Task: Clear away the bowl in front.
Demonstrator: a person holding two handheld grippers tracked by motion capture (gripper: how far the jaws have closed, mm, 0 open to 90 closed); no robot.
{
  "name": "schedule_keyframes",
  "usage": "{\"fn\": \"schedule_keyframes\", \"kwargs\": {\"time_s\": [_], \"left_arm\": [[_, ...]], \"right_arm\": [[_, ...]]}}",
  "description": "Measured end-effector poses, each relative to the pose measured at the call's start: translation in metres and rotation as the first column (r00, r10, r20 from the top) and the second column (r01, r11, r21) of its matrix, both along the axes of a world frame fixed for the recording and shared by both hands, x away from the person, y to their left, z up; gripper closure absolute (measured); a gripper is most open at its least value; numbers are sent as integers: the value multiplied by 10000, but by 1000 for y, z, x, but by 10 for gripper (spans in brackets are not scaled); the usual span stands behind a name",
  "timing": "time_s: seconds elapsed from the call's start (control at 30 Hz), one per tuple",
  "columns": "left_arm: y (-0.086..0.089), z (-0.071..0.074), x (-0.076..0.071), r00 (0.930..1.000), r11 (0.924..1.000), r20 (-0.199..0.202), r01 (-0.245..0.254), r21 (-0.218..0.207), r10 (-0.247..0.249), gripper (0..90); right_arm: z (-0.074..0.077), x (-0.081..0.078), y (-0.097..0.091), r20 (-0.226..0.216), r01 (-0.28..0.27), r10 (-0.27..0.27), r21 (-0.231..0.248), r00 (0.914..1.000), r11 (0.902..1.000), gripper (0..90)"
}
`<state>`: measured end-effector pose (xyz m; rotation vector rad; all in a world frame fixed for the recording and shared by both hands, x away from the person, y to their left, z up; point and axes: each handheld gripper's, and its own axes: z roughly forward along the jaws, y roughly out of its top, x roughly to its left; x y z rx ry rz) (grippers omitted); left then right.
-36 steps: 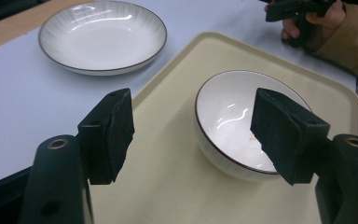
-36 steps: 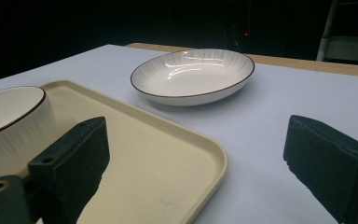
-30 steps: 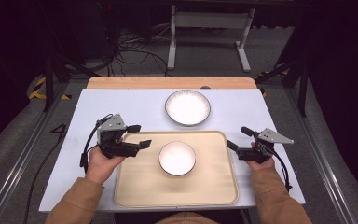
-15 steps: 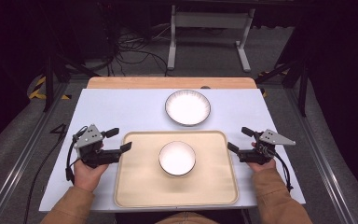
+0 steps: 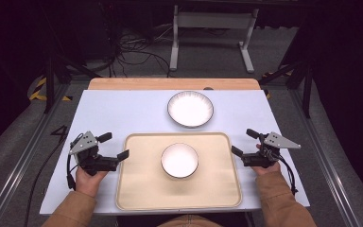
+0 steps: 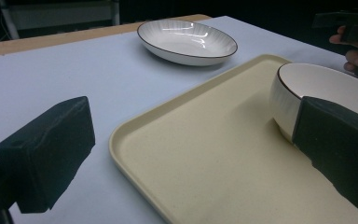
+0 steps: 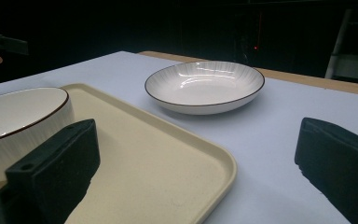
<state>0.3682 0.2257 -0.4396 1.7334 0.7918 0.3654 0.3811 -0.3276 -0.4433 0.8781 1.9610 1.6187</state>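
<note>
Nearest the person, two sleeved forearms come in over the front edge of the table [image 5: 137, 106], one at each side of a cream tray [image 5: 137, 189] that lies flat on the pale tabletop. The left gripper [image 5: 114, 146] sits just beside the tray's left rim, its jaws spread wide after having just been opening, with nothing pinched between them; in the left gripper view one jaw hangs over the bare table and the other over the tray, in front of the bowl. The right gripper [image 5: 245, 142] sits just beside the tray's right rim, its jaws also spread wide and empty; in the right gripper view they stand to either side of the tray's far corner, one over the tray near the bowl, one over the table. A white bowl [image 5: 179, 160] with a dark rim stands upright in the middle of the tray, apart from both grippers. Farther back, off the tray, a shallow white plate [image 5: 190, 109] with a dark rim rests on the table near its wooden far edge.
</note>
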Motion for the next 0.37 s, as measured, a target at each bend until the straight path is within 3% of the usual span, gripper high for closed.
{"fn": "schedule_keyframes", "kwargs": {"time_s": [0.1, 0.37], "left_arm": [[1, -1, 1, 10000, 9998, -76, 56, -176, -57, 0], [-1, -2, 1, 9997, 9998, -235, 87, -167, -91, 1]], "right_arm": [[0, 0, 0, 8, -29, 29, 3, 10000, 10000, 2], [-1, 0, 2, 25, -66, 66, -109, 10000, 9999, 2]]}}
